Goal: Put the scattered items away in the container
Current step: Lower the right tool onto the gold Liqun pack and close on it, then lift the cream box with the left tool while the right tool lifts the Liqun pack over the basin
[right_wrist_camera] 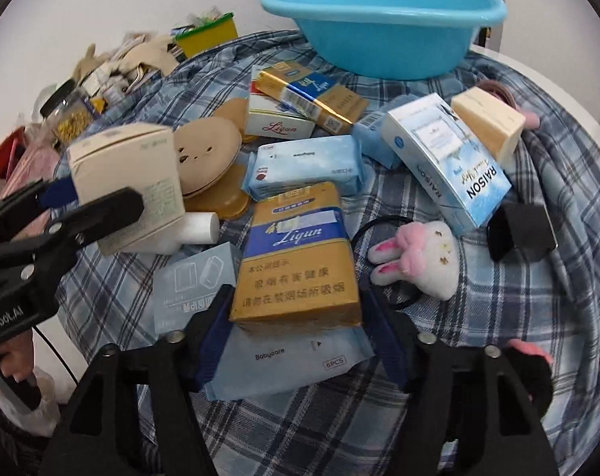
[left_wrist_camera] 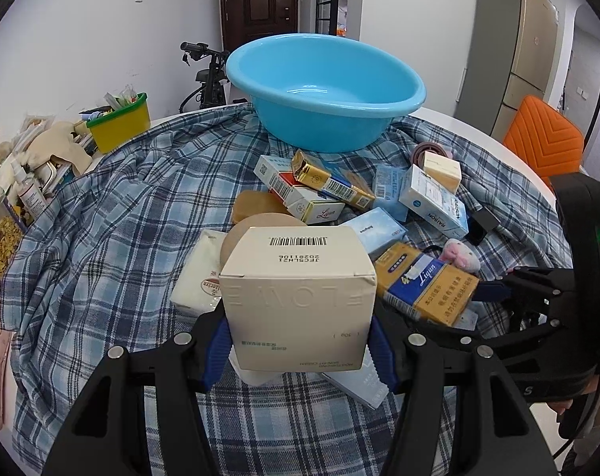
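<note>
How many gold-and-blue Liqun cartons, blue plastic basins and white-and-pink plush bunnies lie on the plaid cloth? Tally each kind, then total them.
Gold-and-blue Liqun cartons: 2 (the second lies nearer the basin)
Round blue plastic basin: 1
White-and-pink plush bunny: 1
Total: 4

Blue basin [left_wrist_camera: 325,91] on blue-white plaid cloth [left_wrist_camera: 141,198].
</note>
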Available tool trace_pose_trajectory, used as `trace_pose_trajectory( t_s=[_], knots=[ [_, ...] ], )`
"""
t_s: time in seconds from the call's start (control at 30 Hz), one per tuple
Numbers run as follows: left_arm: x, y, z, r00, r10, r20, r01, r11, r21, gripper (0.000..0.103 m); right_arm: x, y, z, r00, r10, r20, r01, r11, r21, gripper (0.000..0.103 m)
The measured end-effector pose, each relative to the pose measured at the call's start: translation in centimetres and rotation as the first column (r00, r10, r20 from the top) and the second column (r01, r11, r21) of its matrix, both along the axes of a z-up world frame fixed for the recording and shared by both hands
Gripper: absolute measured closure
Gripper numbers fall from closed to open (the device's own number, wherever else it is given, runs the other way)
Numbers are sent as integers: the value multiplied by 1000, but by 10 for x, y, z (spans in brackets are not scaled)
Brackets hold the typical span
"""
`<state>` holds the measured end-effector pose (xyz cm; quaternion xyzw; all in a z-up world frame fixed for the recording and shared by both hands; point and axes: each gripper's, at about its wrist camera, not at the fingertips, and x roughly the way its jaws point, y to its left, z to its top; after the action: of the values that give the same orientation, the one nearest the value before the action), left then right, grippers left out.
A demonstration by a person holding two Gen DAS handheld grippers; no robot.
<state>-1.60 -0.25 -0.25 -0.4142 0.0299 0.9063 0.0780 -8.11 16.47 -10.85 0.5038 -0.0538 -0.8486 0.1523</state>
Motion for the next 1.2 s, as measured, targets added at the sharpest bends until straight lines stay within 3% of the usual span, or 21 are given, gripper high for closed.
trace_pose_trajectory(
  t_s=[0.33,0.4,0.63,0.87,1.2],
  knots=[
    [1,-4,1,1000,14,-1,-14,1000,-4,41,-3,-6,-1,1000,-6,-28,6,1000,-8,34],
    [1,-4,1,1000,15,0,-15,1000,-4,41,-3,-7,1,999,-13,-53,14,1000,1,49],
    [3,-7,3,1000,22,-4,-22,1000,4,41,10,-6,19,987,-33,-156,39,999,38,49],
    [3,-2,3,1000,12,-7,-11,1000,9,41,23,-6,38,959,-109,-262,146,981,129,49],
    [3,11,6,1000,-1,-24,2,1000,8,41,26,13,37,948,-186,-257,220,969,112,49]
  ],
)
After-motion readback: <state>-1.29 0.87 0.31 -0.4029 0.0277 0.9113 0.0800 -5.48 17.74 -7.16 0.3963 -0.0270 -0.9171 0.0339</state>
